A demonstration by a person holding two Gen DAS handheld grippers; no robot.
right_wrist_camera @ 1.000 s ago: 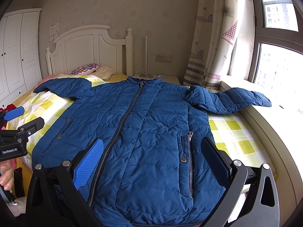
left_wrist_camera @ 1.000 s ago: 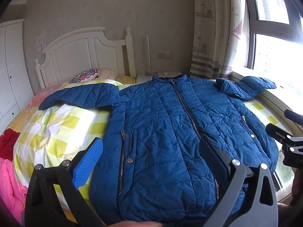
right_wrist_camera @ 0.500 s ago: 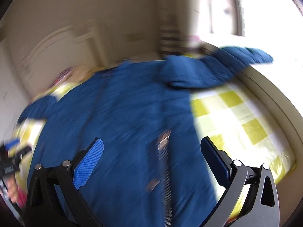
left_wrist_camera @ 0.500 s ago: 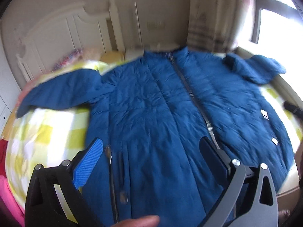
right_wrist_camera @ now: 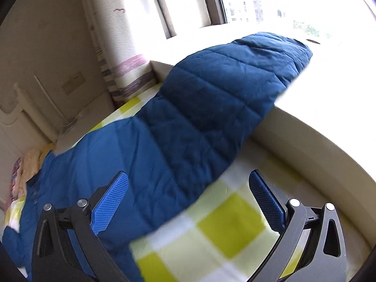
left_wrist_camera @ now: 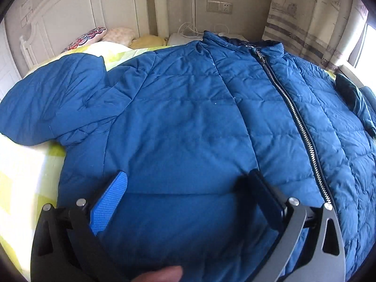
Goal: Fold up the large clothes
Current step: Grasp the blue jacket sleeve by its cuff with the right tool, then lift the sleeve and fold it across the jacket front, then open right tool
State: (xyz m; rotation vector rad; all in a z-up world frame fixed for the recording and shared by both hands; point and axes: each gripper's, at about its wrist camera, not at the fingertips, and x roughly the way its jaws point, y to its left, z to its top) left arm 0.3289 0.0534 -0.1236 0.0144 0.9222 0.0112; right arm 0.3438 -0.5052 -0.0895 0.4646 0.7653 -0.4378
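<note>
A large blue quilted jacket point(left_wrist_camera: 188, 122) lies front up and zipped on the bed, its left sleeve point(left_wrist_camera: 51, 103) spread out to the left. My left gripper point(left_wrist_camera: 188, 183) is open and empty, low over the jacket's left chest. In the right wrist view the jacket's right sleeve point(right_wrist_camera: 211, 108) stretches from the bed onto the window sill. My right gripper point(right_wrist_camera: 188, 185) is open and empty, just above the lower edge of that sleeve where it meets the bedsheet.
The bed has a yellow and white checked sheet point(right_wrist_camera: 211, 230) and a white headboard point(left_wrist_camera: 77, 14) with pillows point(left_wrist_camera: 87, 37). A beige window ledge point(right_wrist_camera: 317, 145) and a curtain point(right_wrist_camera: 112, 47) border the bed's right side. A nightstand point(left_wrist_camera: 185, 38) stands behind the collar.
Both grippers have moved forward and down toward the jacket. The left one has closed in on the left chest; the right one has swung right to the right sleeve.
</note>
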